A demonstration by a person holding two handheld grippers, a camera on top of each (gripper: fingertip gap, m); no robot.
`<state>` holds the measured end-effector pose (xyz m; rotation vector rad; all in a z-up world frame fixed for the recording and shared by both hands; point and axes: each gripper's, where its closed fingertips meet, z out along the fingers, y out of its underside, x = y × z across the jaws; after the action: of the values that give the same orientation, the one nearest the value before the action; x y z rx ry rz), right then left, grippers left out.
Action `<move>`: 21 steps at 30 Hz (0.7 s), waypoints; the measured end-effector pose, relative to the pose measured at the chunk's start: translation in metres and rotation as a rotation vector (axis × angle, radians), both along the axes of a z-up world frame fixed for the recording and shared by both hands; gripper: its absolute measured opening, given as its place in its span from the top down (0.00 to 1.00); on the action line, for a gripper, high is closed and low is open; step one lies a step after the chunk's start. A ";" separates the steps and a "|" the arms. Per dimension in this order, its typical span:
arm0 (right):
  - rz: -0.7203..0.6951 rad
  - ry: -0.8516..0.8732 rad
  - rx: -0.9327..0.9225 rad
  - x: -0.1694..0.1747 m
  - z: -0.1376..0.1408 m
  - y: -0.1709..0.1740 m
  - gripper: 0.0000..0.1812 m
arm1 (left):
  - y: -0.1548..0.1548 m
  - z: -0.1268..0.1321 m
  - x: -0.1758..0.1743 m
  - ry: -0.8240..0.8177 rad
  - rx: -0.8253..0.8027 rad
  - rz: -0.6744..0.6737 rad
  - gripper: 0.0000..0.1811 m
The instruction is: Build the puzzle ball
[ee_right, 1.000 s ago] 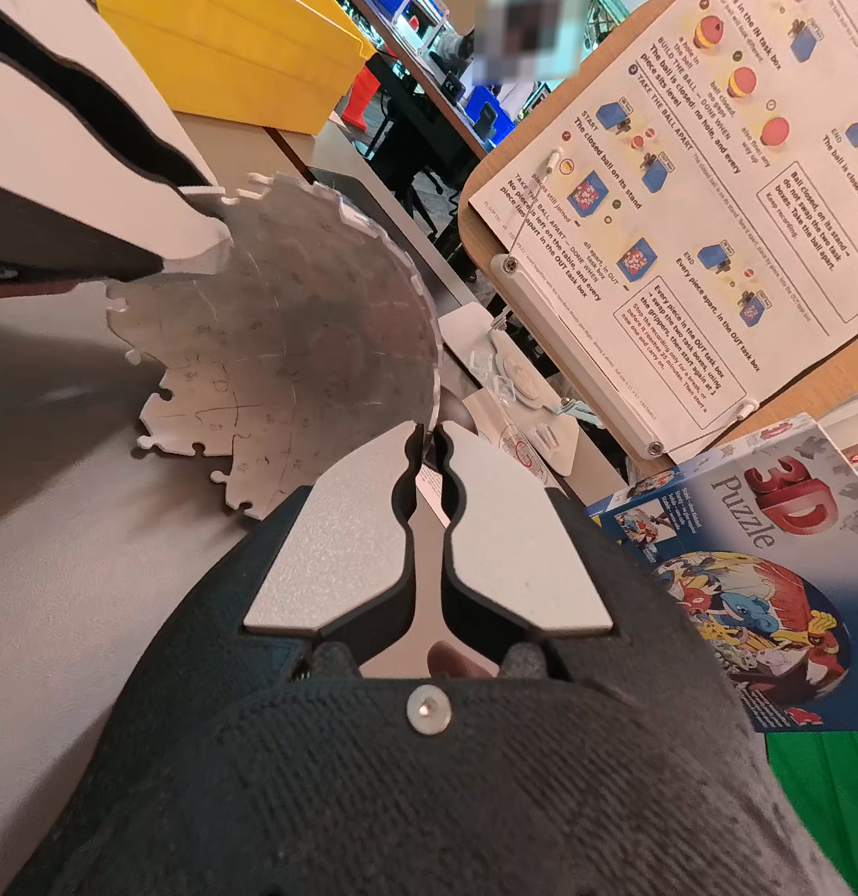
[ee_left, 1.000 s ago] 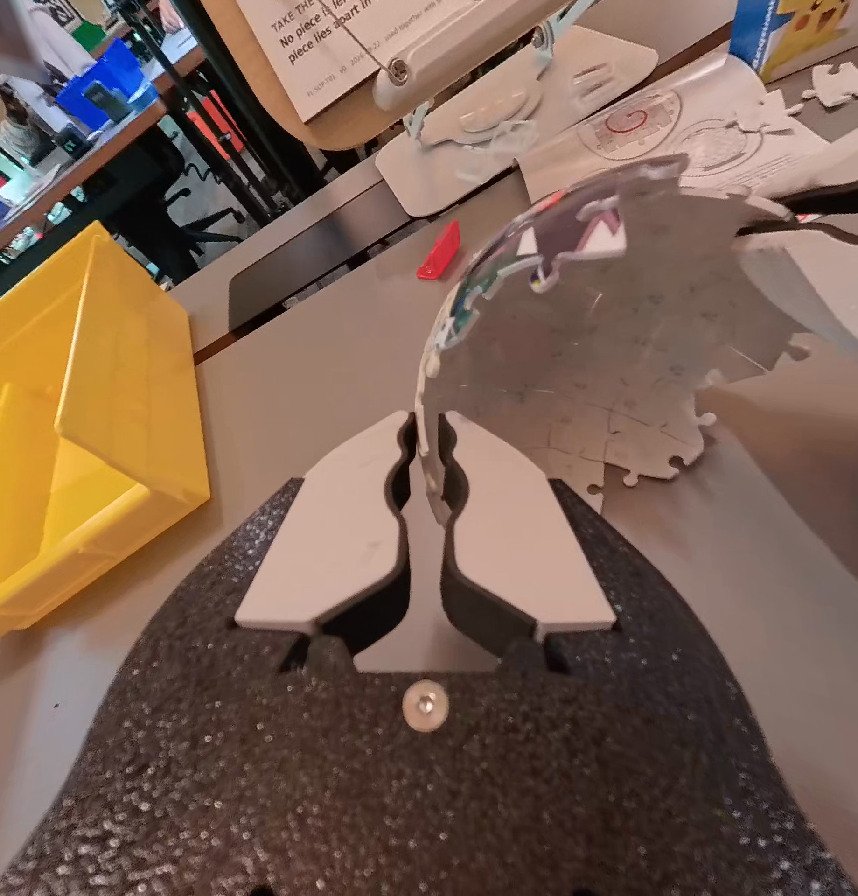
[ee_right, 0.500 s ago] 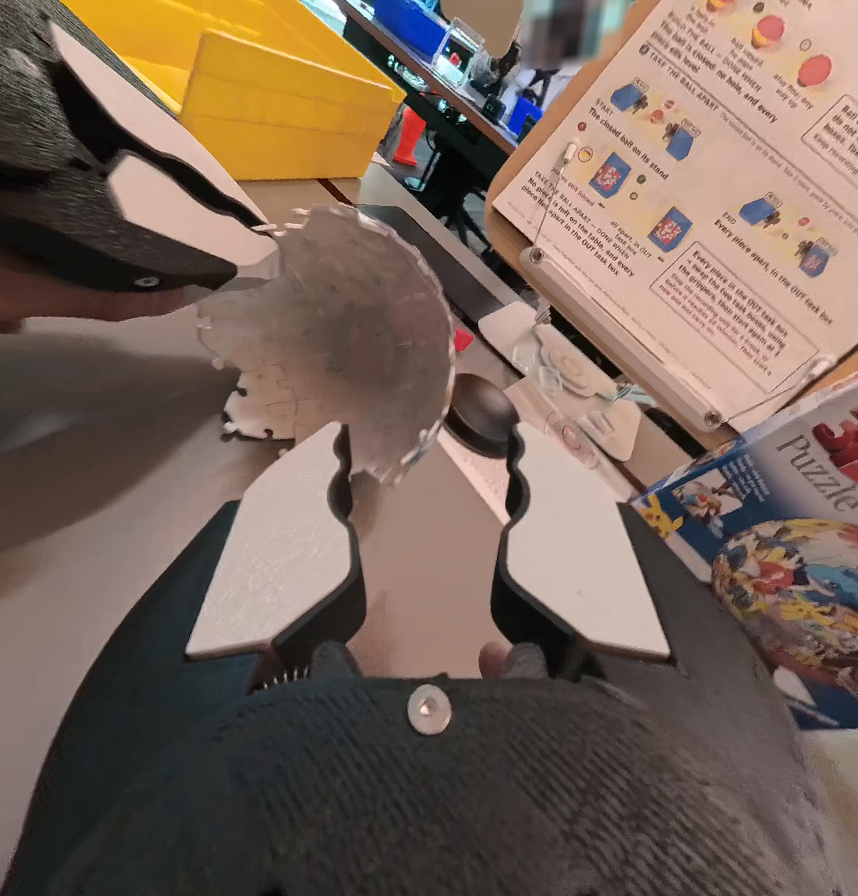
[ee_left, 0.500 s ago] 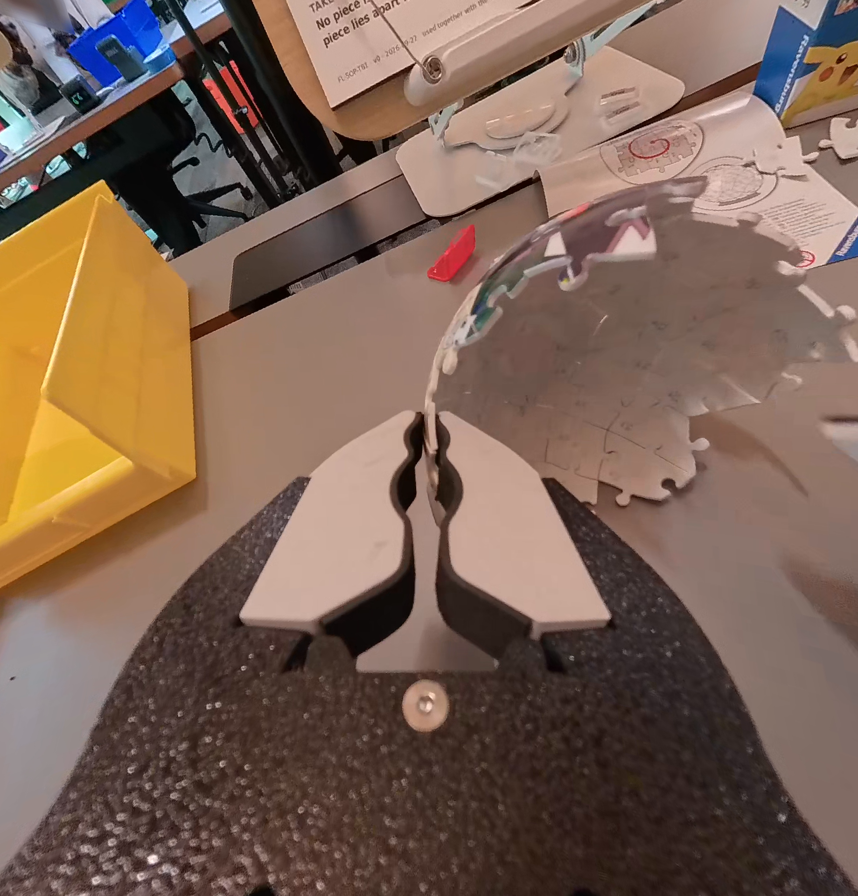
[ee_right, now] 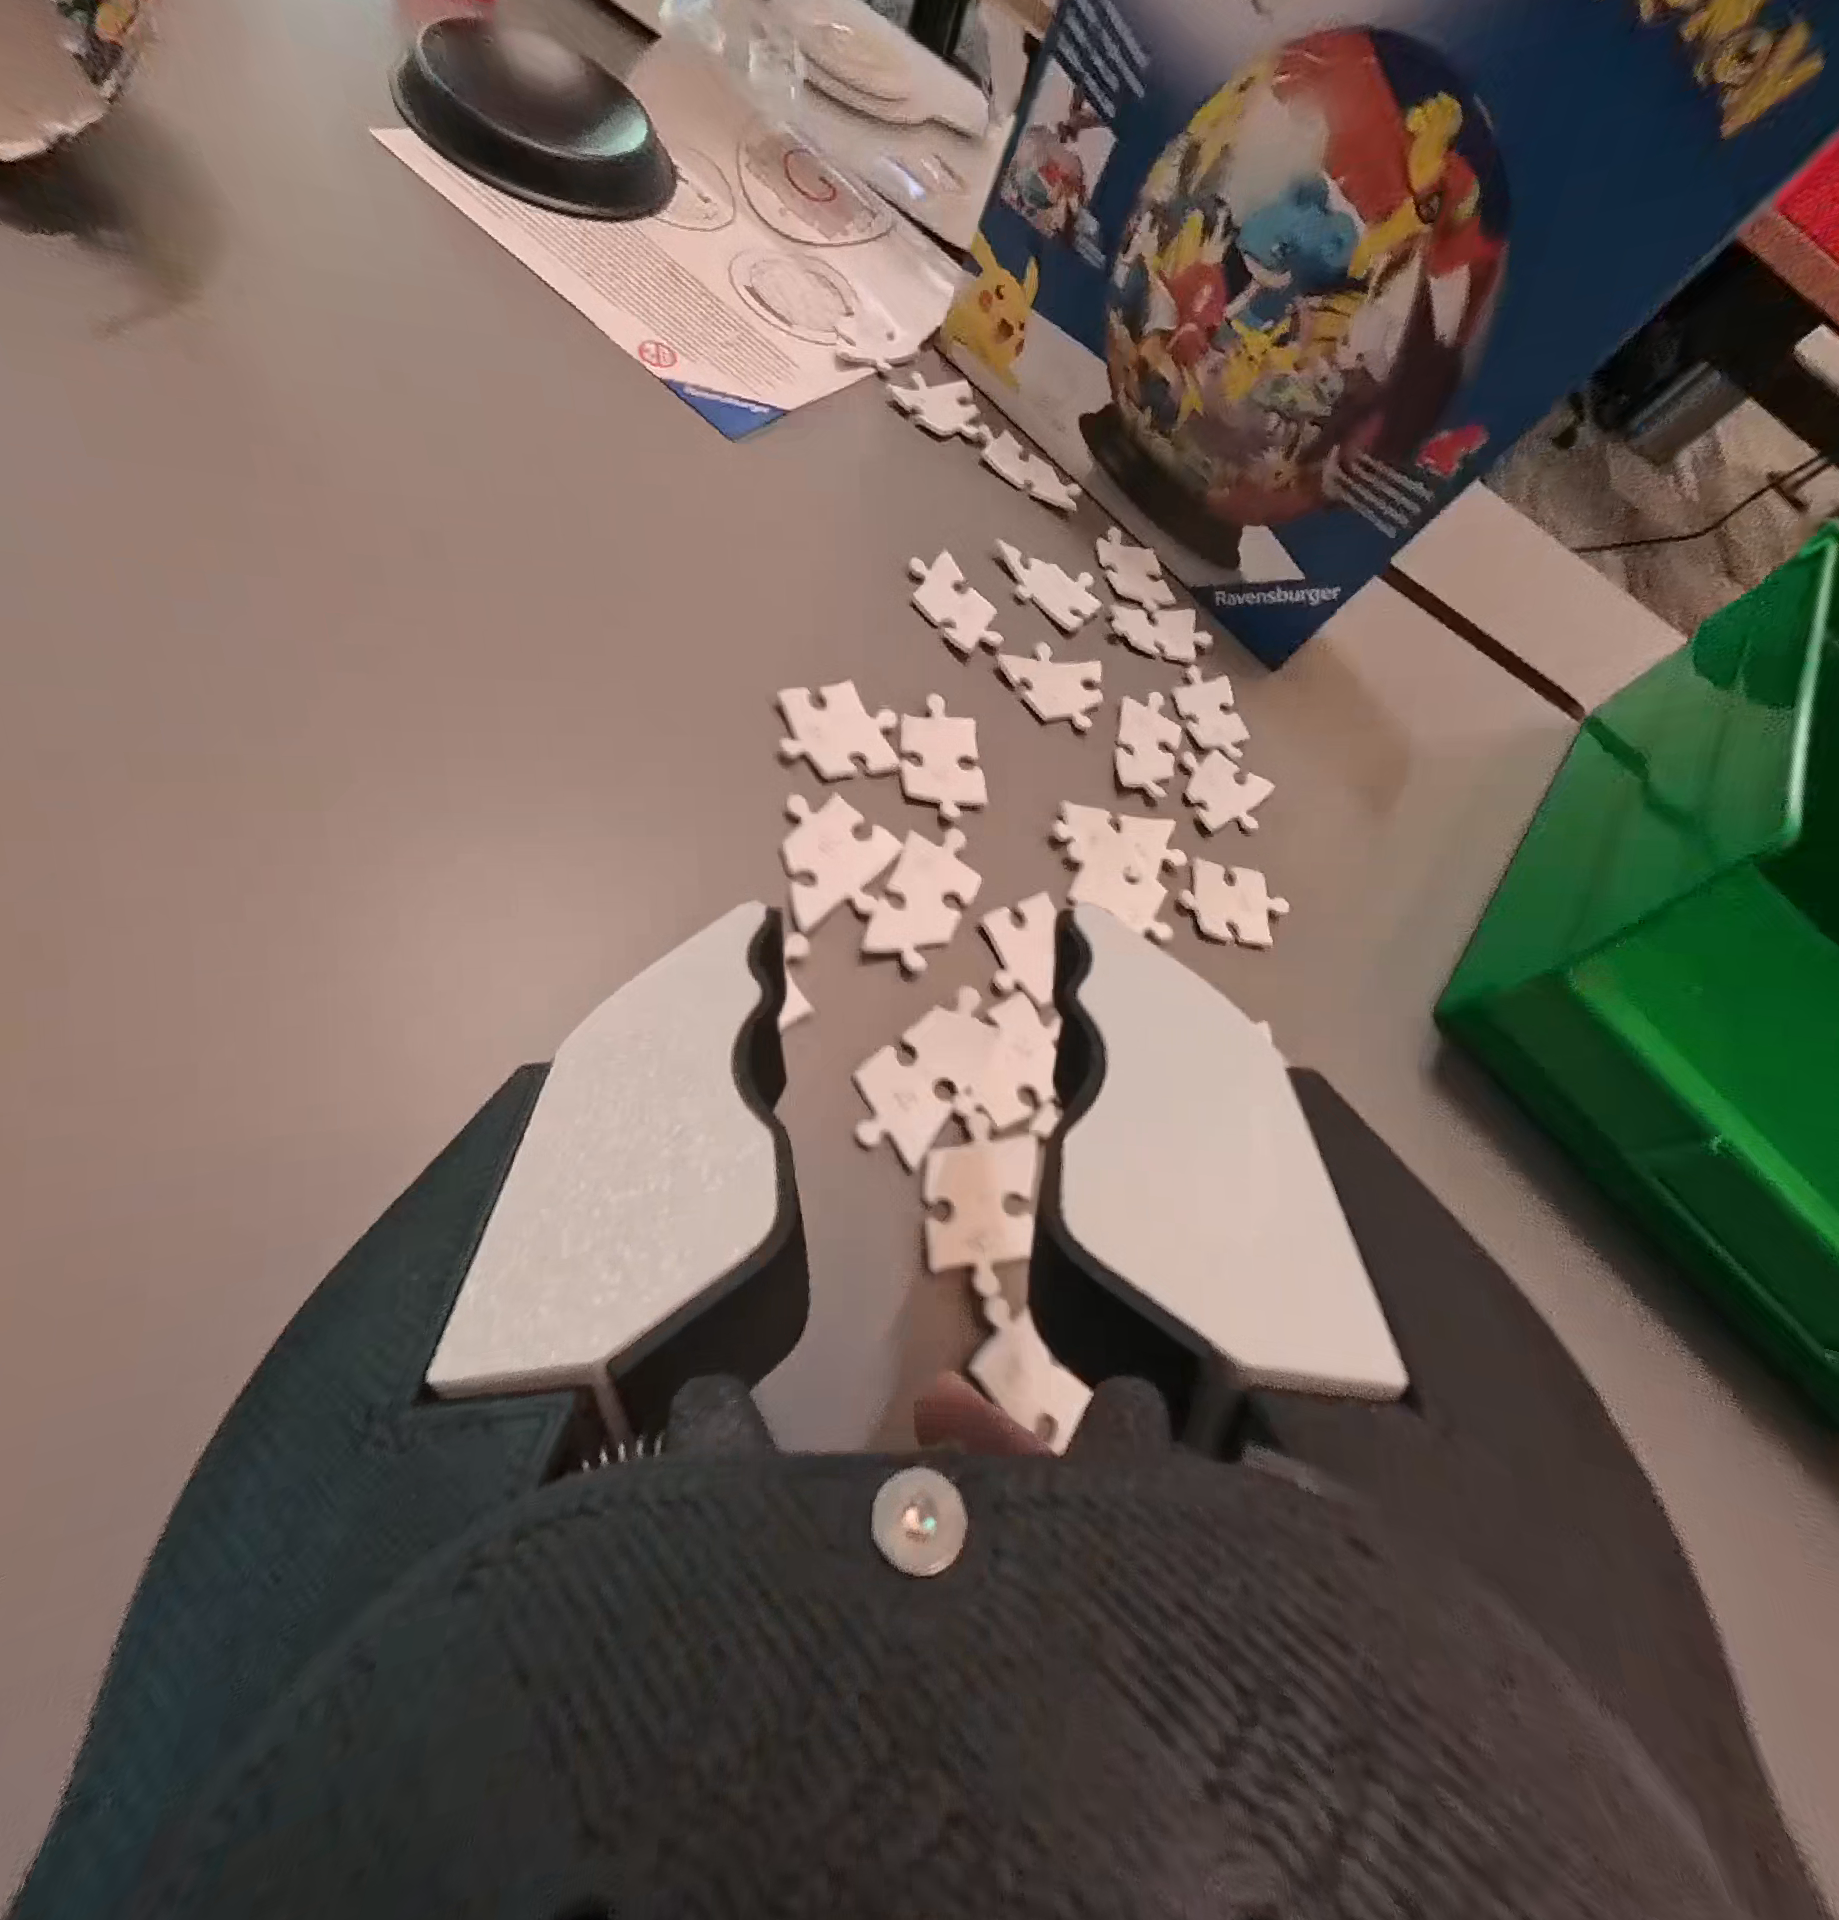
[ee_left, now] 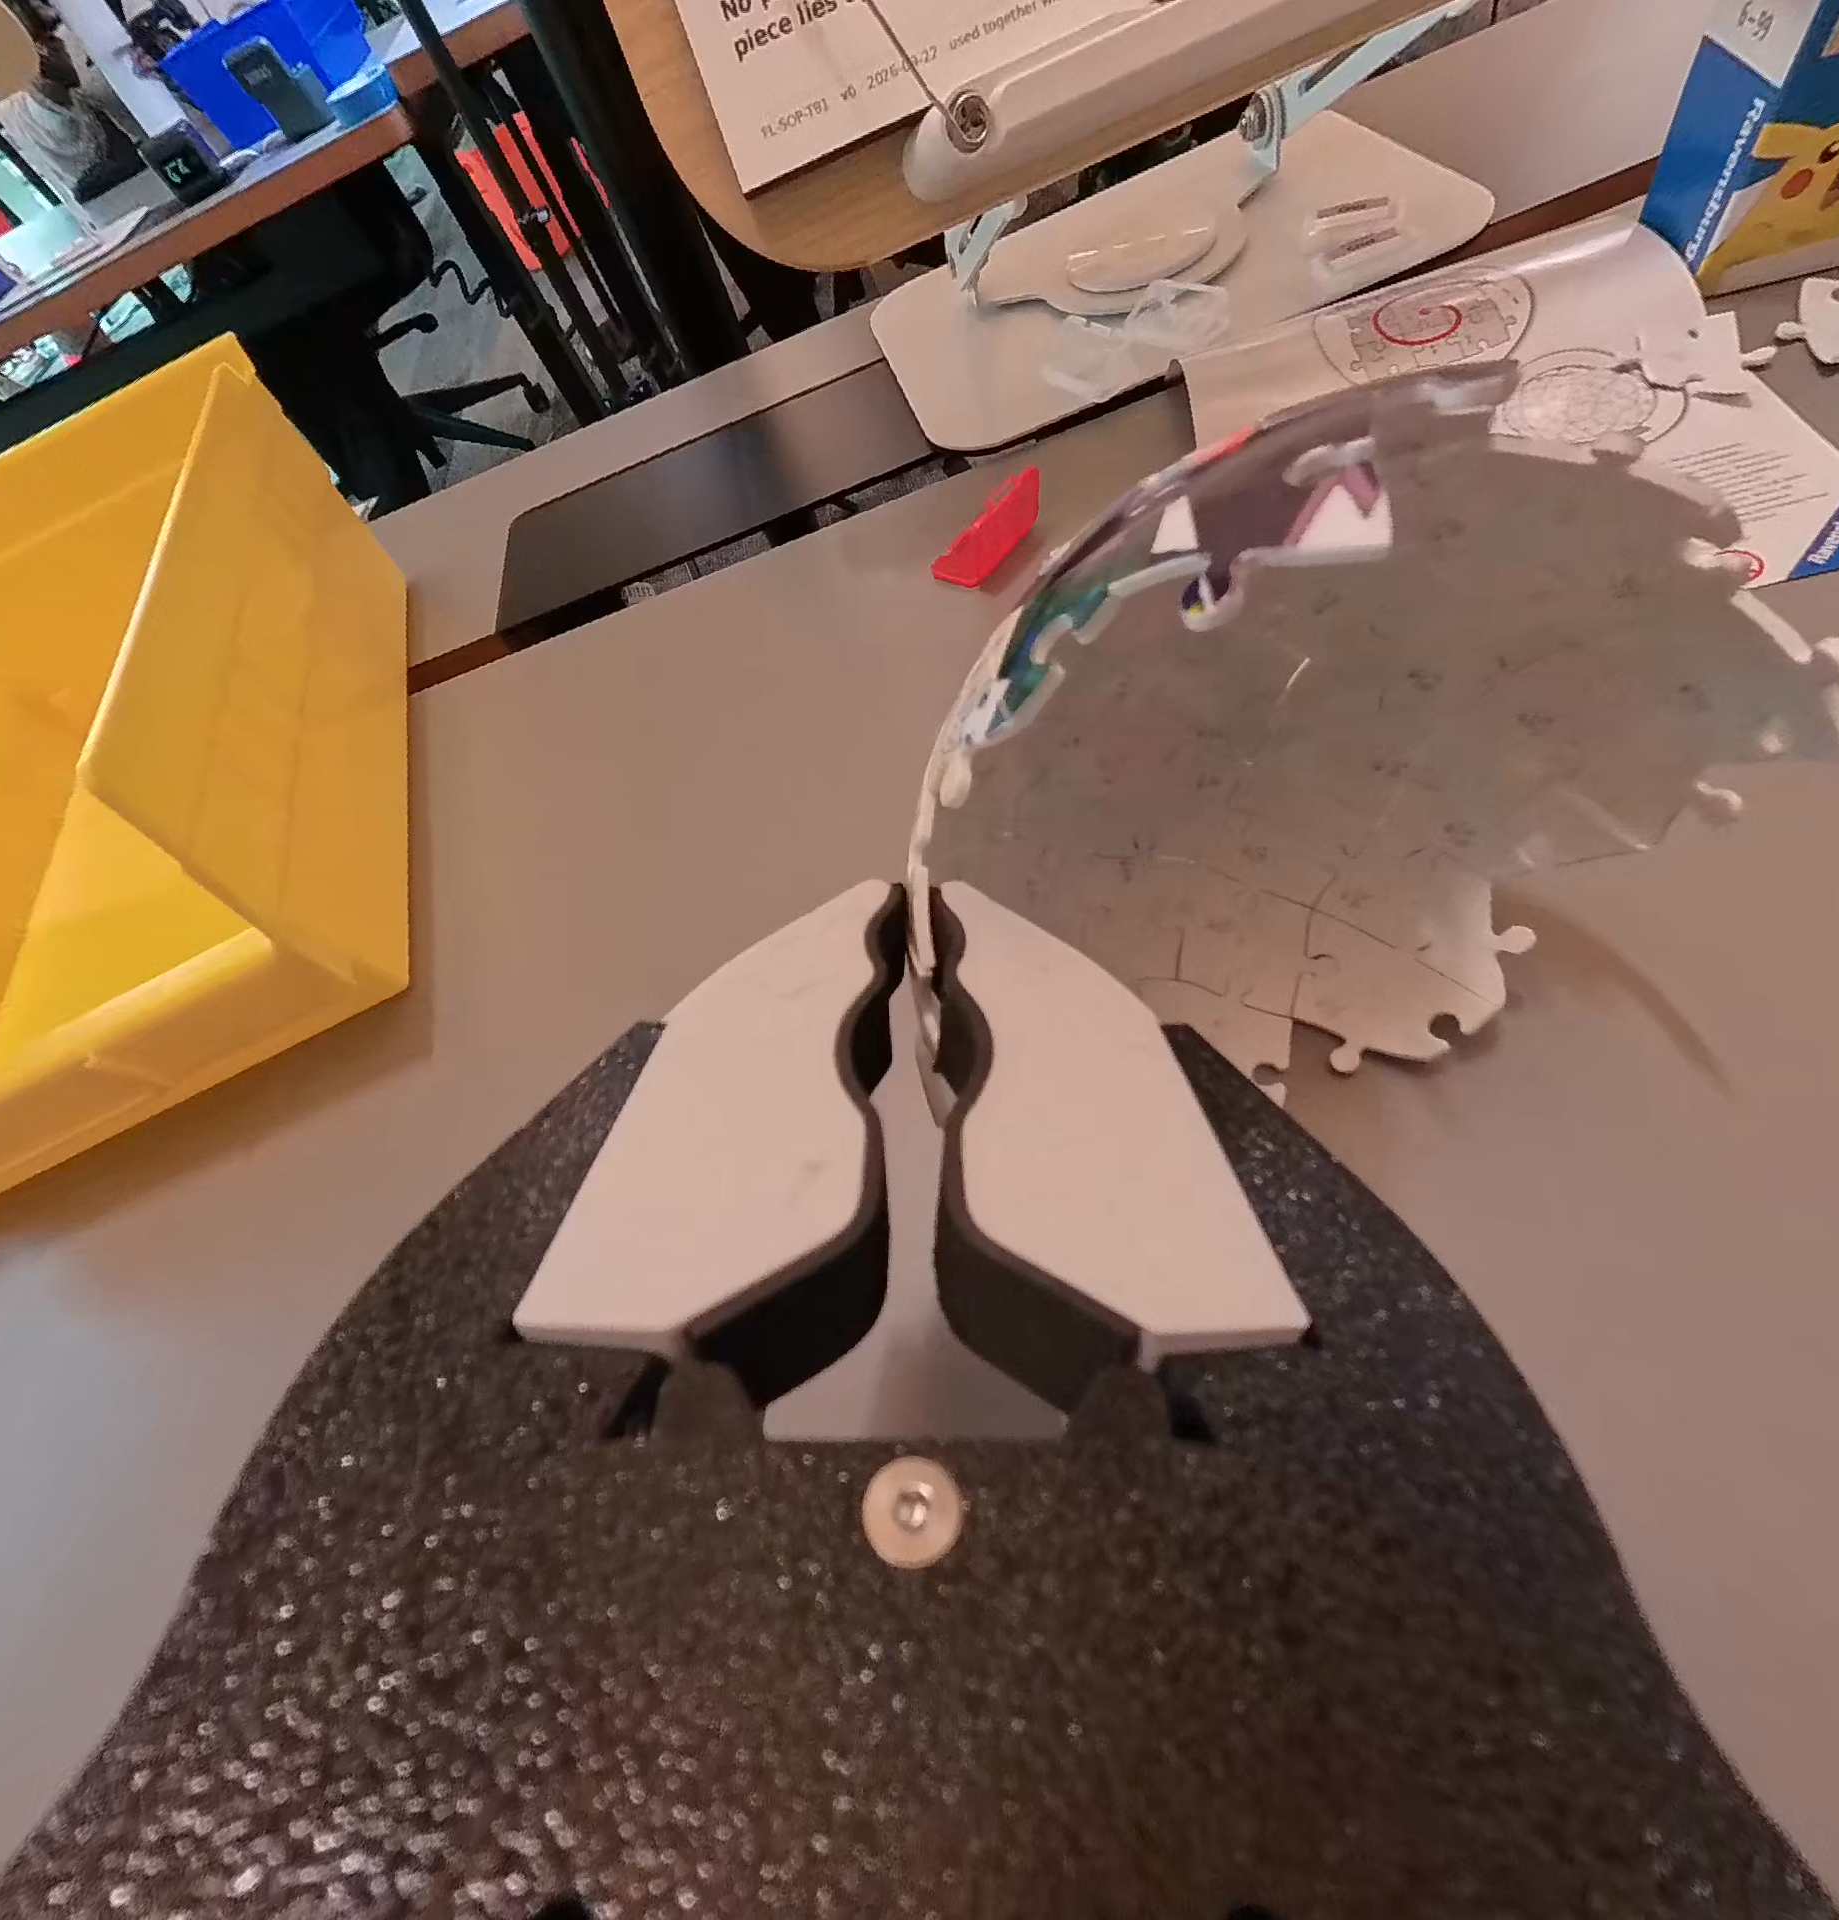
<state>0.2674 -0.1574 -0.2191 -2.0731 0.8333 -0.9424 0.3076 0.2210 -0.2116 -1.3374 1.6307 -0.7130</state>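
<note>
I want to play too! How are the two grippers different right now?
The left gripper has its jaws shut on the curved half-built puzzle ball shell; the right gripper has its jaws open and holds nothing, above loose white puzzle pieces. Both have pale grey fingers.

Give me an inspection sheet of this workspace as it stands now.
Surface: grey table, mostly bare on its left.
Job's things: half-built puzzle shell, edge resting on the table; loose white pieces face-down; black stand on the instruction sheet.
Clutter: puzzle box; red clip; yellow bin; green bin.
Grippers: left hand-held gripper shut on the shell's edge; right hand-held gripper open over the pieces.
Cables: nothing seen.
Surroundings: document stand, other desks behind.
</note>
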 end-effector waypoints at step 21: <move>0.168 0.010 -0.051 0.090 0.005 0.004 0.86 | 0.001 0.000 0.003 0.003 0.040 0.047 0.98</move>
<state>0.3570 -0.1537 -0.2141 -2.1556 0.6346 -0.8708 0.3101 0.2221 -0.2121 -1.3441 1.6031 -0.6469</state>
